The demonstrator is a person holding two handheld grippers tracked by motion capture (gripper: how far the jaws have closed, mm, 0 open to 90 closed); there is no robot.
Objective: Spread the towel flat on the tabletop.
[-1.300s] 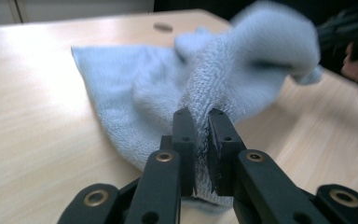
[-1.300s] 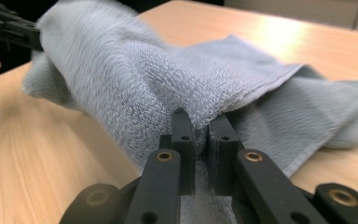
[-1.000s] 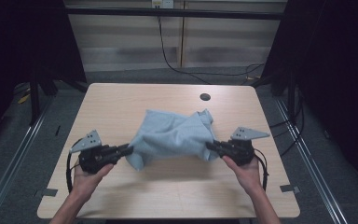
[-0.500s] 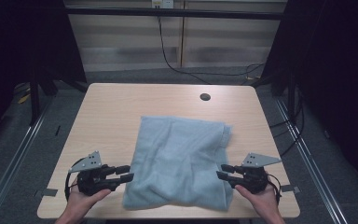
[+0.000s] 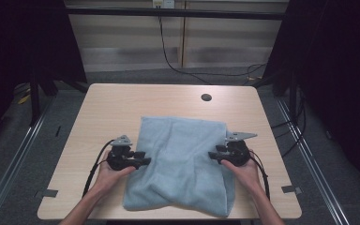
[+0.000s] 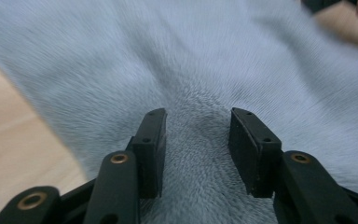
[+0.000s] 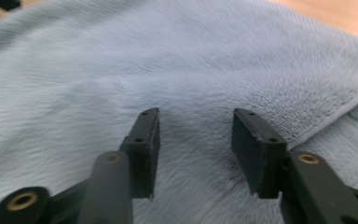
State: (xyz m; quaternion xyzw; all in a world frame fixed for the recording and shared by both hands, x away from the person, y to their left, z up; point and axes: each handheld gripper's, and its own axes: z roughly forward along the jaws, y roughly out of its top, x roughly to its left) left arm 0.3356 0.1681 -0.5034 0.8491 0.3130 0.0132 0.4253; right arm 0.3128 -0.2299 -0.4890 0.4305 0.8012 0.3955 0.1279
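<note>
light blue towel [image 5: 180,164] spread between left hand-held gripper [image 5: 143,161] and right hand-held gripper [image 5: 212,155], long axis running away; jaws just opened, apart, gripping nothing; equally near.

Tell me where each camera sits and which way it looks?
High view: above the person's side, looking forward and down at the table; both forearms, the left gripper and right gripper show at the blue towel.
Left gripper view: rides on the left gripper, looking along its parted jaws at the towel.
Right gripper view: rides on the right gripper, jaws parted over the towel.
Shared: all three show the towel and table.
</note>
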